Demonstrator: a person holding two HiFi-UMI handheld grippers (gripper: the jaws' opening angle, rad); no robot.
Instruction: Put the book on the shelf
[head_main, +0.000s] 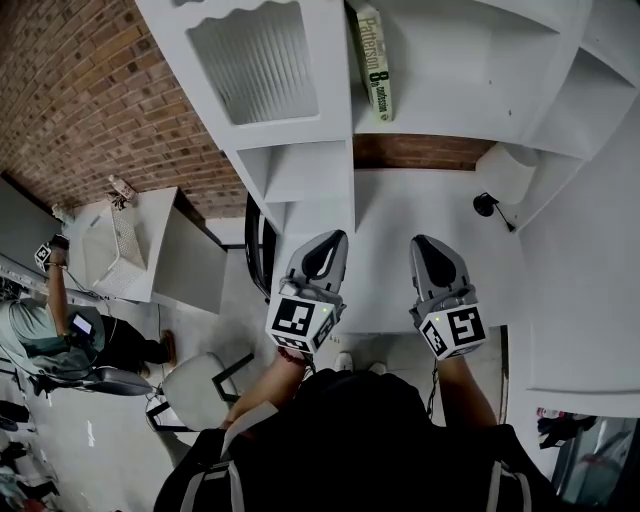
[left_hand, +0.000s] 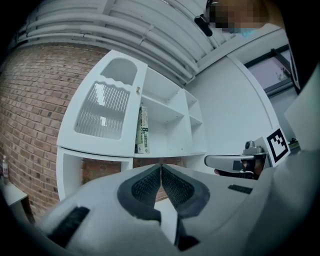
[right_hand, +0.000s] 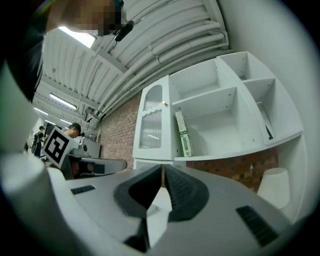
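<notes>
Book with a pale green and white spine stood on end in a wide open compartment of the white shelf, at that compartment's left end, against the wall that divided it from the cupboard door with ribbed glass. It seemed to lean a little toward that wall, though the wide-angle bend of the gripper views made the tilt hard to judge. Neither tool touched the book; both were held well below and in front of it, side by side over the white ledge beneath the compartments. The left tongs were clenched, their dark ribbed pads meeting at the tips with nothing between them. The right tongs were likewise clenched and empty. From the head view each tool's marker cube faced up toward the camera, and the person's forearms ran back from them to a dark top. A brick wall showed behind and to the left of the shelf, and again through the gap under the book's compartment. At the right end of the ledge sat a rounded white object, with a small dark item just beside it that was too small to name. Far off to the left another person sat beside a white chair.
</notes>
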